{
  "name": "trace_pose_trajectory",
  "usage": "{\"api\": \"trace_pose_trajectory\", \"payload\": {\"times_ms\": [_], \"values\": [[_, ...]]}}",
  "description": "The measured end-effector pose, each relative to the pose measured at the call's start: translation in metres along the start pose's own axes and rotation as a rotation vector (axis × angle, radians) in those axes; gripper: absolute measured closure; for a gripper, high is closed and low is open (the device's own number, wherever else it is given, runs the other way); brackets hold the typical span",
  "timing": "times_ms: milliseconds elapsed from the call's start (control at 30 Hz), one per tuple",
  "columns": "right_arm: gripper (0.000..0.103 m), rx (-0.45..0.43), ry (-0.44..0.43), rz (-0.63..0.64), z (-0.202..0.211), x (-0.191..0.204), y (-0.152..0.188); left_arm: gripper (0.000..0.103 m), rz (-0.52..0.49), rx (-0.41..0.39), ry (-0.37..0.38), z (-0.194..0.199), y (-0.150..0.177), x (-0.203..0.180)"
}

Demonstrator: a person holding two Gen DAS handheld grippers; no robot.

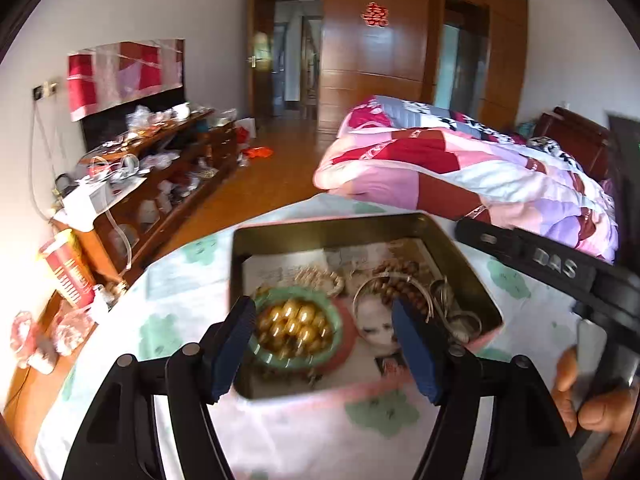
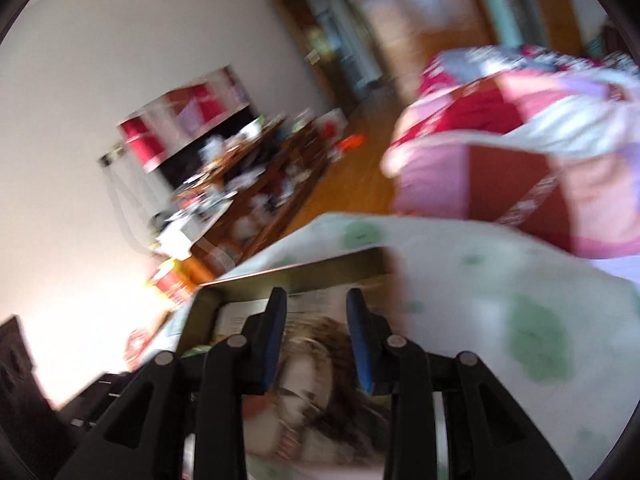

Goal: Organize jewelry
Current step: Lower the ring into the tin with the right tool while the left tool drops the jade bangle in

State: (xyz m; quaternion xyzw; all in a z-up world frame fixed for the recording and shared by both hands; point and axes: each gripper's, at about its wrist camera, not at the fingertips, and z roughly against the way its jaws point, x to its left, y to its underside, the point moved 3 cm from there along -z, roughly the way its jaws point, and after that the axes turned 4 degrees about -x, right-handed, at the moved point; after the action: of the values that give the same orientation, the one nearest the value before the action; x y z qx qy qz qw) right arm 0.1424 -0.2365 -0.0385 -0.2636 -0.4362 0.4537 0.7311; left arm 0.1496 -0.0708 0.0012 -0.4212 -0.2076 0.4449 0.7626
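Shallow rectangular metal tin (image 1: 240, 256): jewelry gathered inside, green bangle (image 1: 340, 316) ringing gold beads (image 1: 294, 326). Left gripper (image 1: 322, 344) spread wide above, nothing held, for access. Right gripper (image 2: 316, 344) parted, empty.

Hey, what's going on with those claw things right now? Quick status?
Left hand-held gripper open over gold beads in tin. Right hand-held gripper open, empty. Nothing blocking.

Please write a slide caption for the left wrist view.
Left gripper, jaws open, poised over a tin holding a gold bead bracelet and a green bangle.
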Motion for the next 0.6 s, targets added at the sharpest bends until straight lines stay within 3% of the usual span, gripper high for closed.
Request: {"api": "trace_pose_trajectory", "payload": {"times_ms": [67,200,300,600], "values": [[0.060,-0.028,0.067,-0.006,0.020,-0.002,0.011,0.032,0.016,0.018,0.008,0.008,0.008,0.003],[0.059,-0.010,0.130,0.001,0.039,-0.004,0.047,0.032,0.053,0.036,-0.015,0.035,0.032,0.007],[0.051,0.020,0.095,-0.007,0.043,0.002,0.063,0.032,0.083,0.035,-0.046,0.052,0.048,0.014],[0.051,0.009,0.113,0.155,0.055,0.033,0.077,0.032,0.227,-0.021,-0.225,0.103,0.092,0.063]]}}
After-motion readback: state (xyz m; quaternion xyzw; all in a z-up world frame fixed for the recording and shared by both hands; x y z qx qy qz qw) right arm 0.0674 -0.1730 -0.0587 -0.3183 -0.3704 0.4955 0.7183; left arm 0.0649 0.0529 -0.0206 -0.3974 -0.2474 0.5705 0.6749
